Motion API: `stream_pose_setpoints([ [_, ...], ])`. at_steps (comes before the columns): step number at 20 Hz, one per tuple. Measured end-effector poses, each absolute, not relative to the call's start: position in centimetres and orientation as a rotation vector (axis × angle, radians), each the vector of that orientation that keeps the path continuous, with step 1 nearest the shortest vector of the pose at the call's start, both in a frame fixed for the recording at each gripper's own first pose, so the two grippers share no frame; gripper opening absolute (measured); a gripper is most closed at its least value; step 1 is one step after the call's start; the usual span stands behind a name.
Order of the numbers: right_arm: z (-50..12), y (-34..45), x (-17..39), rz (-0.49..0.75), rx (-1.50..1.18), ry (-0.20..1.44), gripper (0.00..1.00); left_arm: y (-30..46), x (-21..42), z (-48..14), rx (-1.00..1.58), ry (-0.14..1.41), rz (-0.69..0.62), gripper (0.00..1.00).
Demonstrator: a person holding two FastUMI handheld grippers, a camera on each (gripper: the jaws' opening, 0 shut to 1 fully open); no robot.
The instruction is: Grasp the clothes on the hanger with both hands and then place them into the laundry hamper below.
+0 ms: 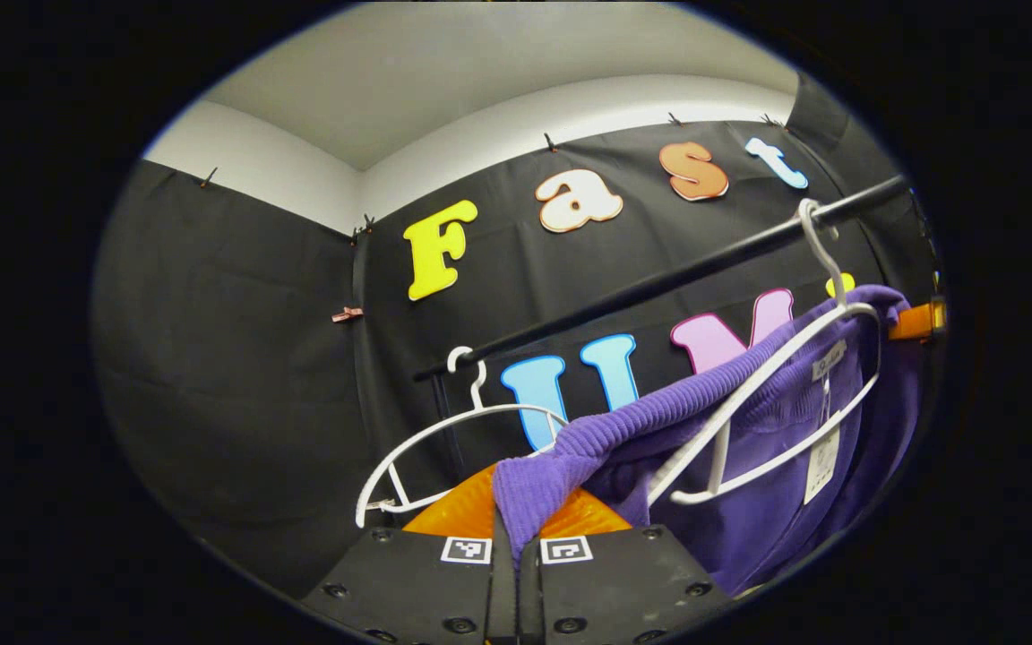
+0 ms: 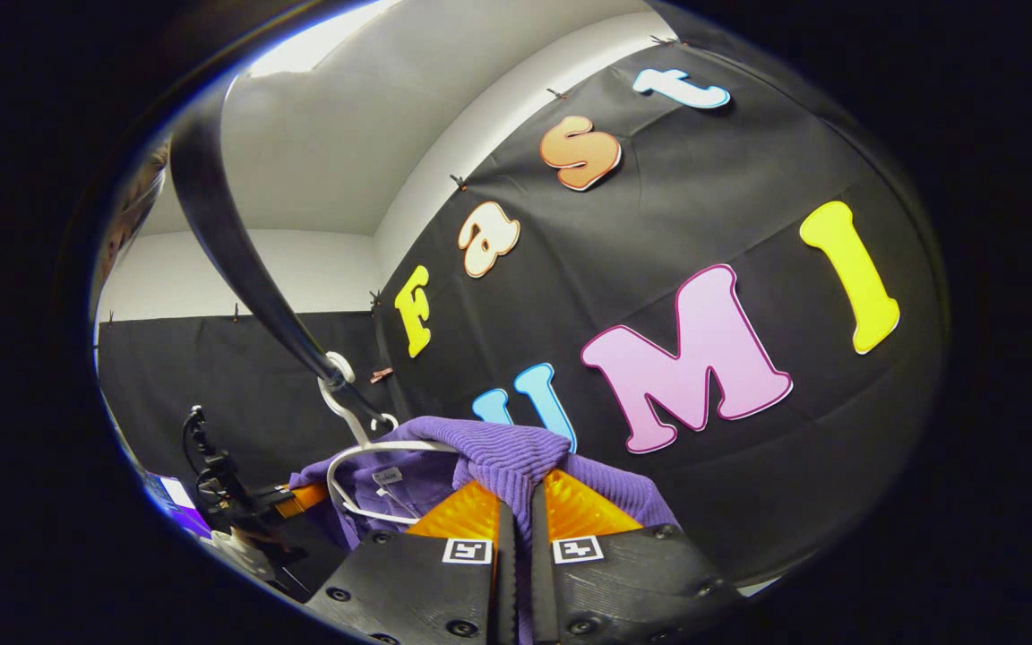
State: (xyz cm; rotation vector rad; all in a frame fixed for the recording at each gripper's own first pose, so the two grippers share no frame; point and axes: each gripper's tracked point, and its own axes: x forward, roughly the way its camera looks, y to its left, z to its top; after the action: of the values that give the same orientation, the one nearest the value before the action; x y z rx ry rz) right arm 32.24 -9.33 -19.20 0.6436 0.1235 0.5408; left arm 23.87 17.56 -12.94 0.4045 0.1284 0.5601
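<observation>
A purple ribbed garment [image 1: 749, 421] hangs on a white hanger [image 1: 776, 403] hooked over a black rail [image 1: 659, 278]. My left gripper [image 1: 516, 537] is shut on one shoulder of the garment, and the cloth bunches between its fingers. In the right gripper view the same purple garment [image 2: 498, 457] drapes over its white hanger [image 2: 364, 466], and my right gripper [image 2: 516, 528] is shut on the other shoulder. The left gripper [image 2: 283, 497] and the hand holding it show farther off at the lower left. The hamper is out of sight.
A second, bare white hanger [image 1: 444, 439] hangs on the rail to the left of the garment. The black rail [image 2: 247, 260] runs close overhead in the right gripper view. Black cloth walls stand behind, under a white ceiling.
</observation>
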Motion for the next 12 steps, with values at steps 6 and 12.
stream_pose_setpoints([
  [6, -19.7, -9.6, 32.9, 0.534, 0.631, 0.118, 0.1, 17.5, 24.5, -20.6, 0.254, 0.24, 0.521, 0.06],
  [12, -21.1, -10.6, 33.7, 0.506, 0.644, 0.131, 0.1, 12.7, 24.1, -27.3, 0.171, 0.338, 0.44, 0.06],
])
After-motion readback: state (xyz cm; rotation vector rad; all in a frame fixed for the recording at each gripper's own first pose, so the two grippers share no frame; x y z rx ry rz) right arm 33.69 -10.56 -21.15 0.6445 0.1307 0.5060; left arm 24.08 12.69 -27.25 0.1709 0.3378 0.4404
